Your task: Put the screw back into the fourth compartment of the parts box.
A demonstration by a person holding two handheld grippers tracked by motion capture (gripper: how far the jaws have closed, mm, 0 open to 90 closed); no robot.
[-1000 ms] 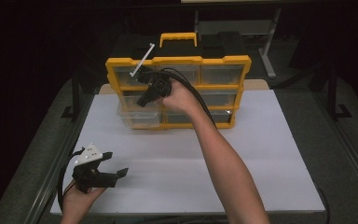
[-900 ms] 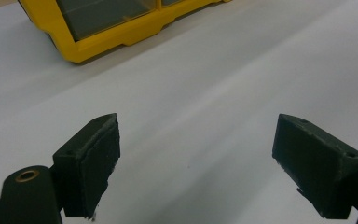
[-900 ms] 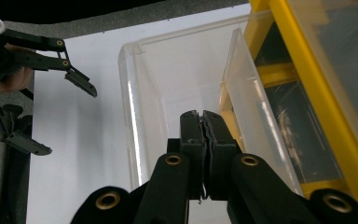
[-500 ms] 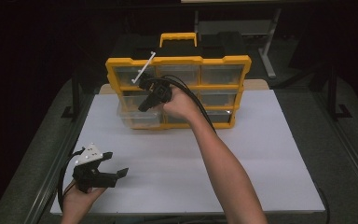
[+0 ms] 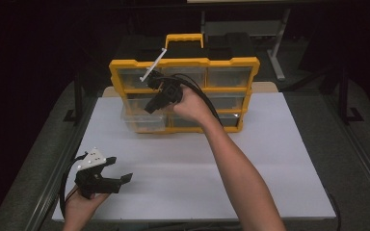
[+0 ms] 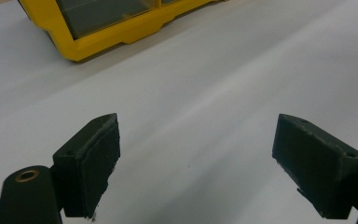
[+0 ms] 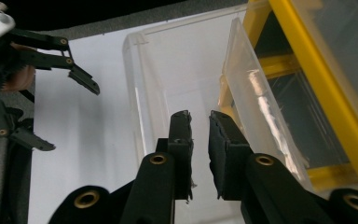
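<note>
drawer: clear plastic drawer [image 7: 168, 79], pulled partway out of the yellow organizer [image 5: 183, 94], lower-left slot of the front face; seen in high view at [image 5: 143, 120]
drawer axis: long axis runs out of the cabinet toward the person, open top up; front wall faces the person
right tongs: right tongs [image 7: 200, 123] sit at the drawer, just off its front wall; jaws nearly together with a narrow gap, have just been opening a little; nothing pinched, no drawer wall visible between the pads
right hand: right hand [image 5: 190, 103] holds the tool in front of the organizer's middle row, cable looping over the wrist
left tongs: left tongs [image 6: 196, 154] spread wide, nothing between them; in high view at [image 5: 118, 171], low over the near-left corner of the surface [image 5: 270, 159], well apart from the organizer
edges: drawer overhangs the organizer's bottom-left front edge; the near-left surface edge is close to the left tongs
open room: wide bare white surface between organizer and person, and to the right of the forearm
organizer: 3 columns of clear drawers in a yellow frame, black top with yellow handle [image 5: 184, 38]
hidden: drawer contents hard to make out through the clear plastic; right hand covers the middle drawers in high view; drawer's rear is inside the frame
unclear: whether a pad touches the drawer wall, cannot tell
</note>
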